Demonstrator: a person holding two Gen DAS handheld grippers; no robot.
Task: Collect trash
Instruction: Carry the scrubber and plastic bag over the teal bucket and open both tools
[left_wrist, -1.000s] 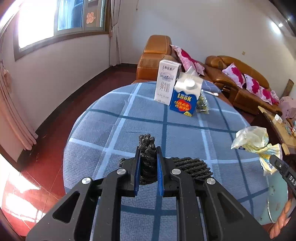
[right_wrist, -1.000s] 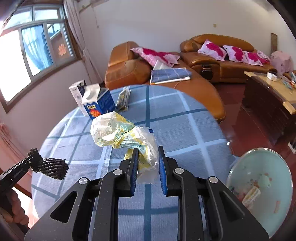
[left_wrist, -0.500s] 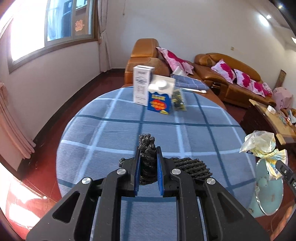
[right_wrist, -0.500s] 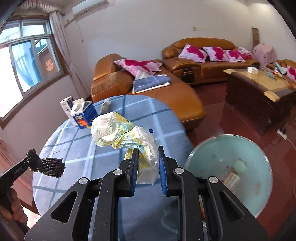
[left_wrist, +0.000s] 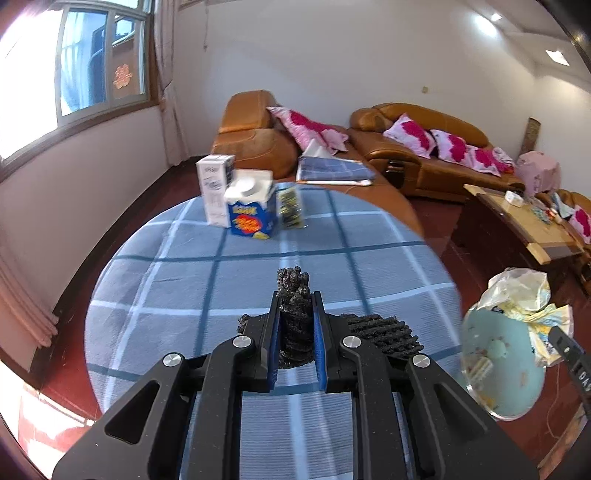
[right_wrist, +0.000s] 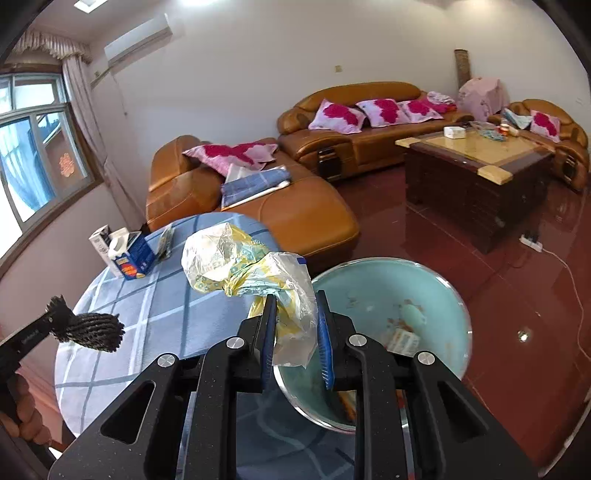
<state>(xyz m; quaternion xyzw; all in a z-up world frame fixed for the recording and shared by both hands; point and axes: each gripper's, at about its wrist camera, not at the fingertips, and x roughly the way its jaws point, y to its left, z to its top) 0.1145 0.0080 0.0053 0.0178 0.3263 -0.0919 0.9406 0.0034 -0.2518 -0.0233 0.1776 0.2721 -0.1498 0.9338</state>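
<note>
The right wrist view takes in the dark wooden coffee table (right_wrist: 476, 173) and a wall air conditioner (right_wrist: 138, 38); the left wrist view shows more of the window (left_wrist: 85, 70). Tan leather sofas (right_wrist: 354, 122) with pink flowered cushions line the white wall above a glossy red floor. The round surface in a blue checked cloth (left_wrist: 207, 280) carries a blue milk carton (left_wrist: 253, 214) touching a white carton (left_wrist: 216, 194) at its far edge. A pale teal round bin (right_wrist: 391, 321) stands just beside the surface. The right claw (right_wrist: 295, 332) is closed on a crumpled clear and yellow plastic bag (right_wrist: 251, 269), held over the bin's near rim. The left claw (left_wrist: 295, 325) is clamped on a black knobbly rubber-like scrap (left_wrist: 295, 295) above the cloth.
</note>
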